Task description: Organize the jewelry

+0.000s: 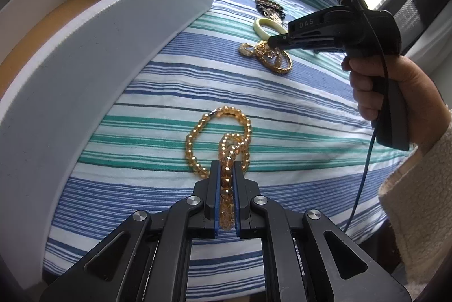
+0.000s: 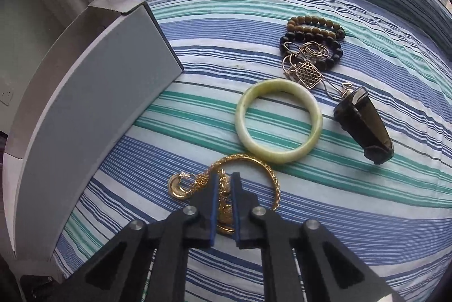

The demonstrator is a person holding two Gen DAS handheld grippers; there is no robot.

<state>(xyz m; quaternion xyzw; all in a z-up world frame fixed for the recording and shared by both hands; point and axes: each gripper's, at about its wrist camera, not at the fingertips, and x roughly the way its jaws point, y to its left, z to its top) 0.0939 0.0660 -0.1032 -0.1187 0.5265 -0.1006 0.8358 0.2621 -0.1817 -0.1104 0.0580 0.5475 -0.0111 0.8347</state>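
While both claws pointed steeply down at the striped cloth [image 1: 282, 110], the left claw [image 1: 226, 160] was pressed together on a strand of the amber bead necklace [image 1: 217, 132], the beads running up between its blue pads. The rest of that necklace lay looped on the cloth just beyond the fingertips, near the curved wall of the white box [image 1: 113, 42] at the left, whose brown floor showed inside.

Farther off and to the right, the right claw [image 2: 224, 180] had come down over the gold jewelry [image 2: 226, 206]. A gold piece sat squeezed between its pads, with a gold chain bracelet [image 2: 271, 175] arcing out past the fingers on the right and a small gold hoop charm [image 2: 178, 189] lying just to the left. In the left wrist view a hand [image 1: 375, 87] in a cream fleece sleeve [image 1: 418, 203] gripped the handle of that tool.

Just beyond the gold pieces lay the pale green bangle [image 2: 278, 119], flat on the cloth. Farther still sat a cluster of tan and dark beaded bracelets [image 2: 313, 33] tangled with a thin wire chain and a latticed square pendant [image 2: 308, 73]. To the right of the bangle a dark, smoky faceted stone pendant [image 2: 364, 126] rested on its side.
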